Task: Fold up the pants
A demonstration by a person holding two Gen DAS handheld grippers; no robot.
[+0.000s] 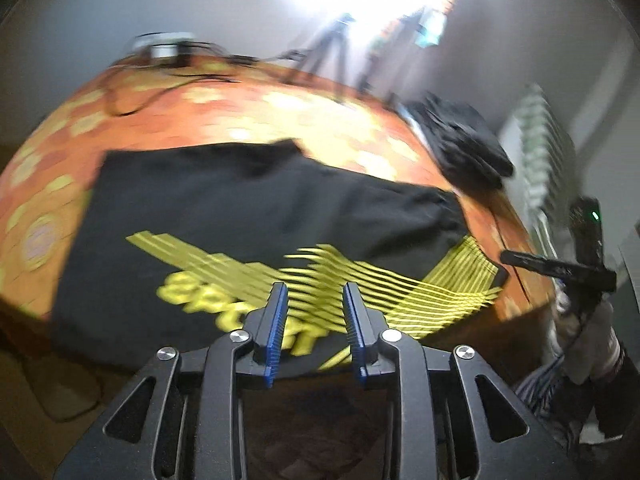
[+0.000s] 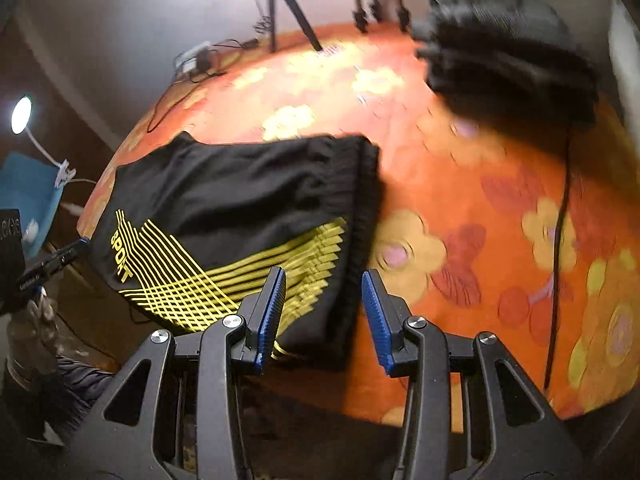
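Black pants (image 1: pixel 240 208) with yellow stripes and yellow lettering lie folded flat on the orange flowered tablecloth; they also show in the right wrist view (image 2: pixel 248 200). My left gripper (image 1: pixel 315 292) is open and empty, hovering over the pants' near edge. My right gripper (image 2: pixel 324 280) is open and empty above the pants' near right corner by the waistband. The right gripper shows at the right edge of the left wrist view (image 1: pixel 560 268); the left gripper shows at the left edge of the right wrist view (image 2: pixel 60 258).
A pile of dark clothes (image 2: pixel 508 52) sits at the table's far right, also seen in the left wrist view (image 1: pixel 464 140), with a black cord (image 2: pixel 560 240) hanging from it. Tripods (image 2: pixel 284 4), cables and a small box (image 2: pixel 196 58) stand at the far edge. The tablecloth (image 2: pixel 460 184) is orange.
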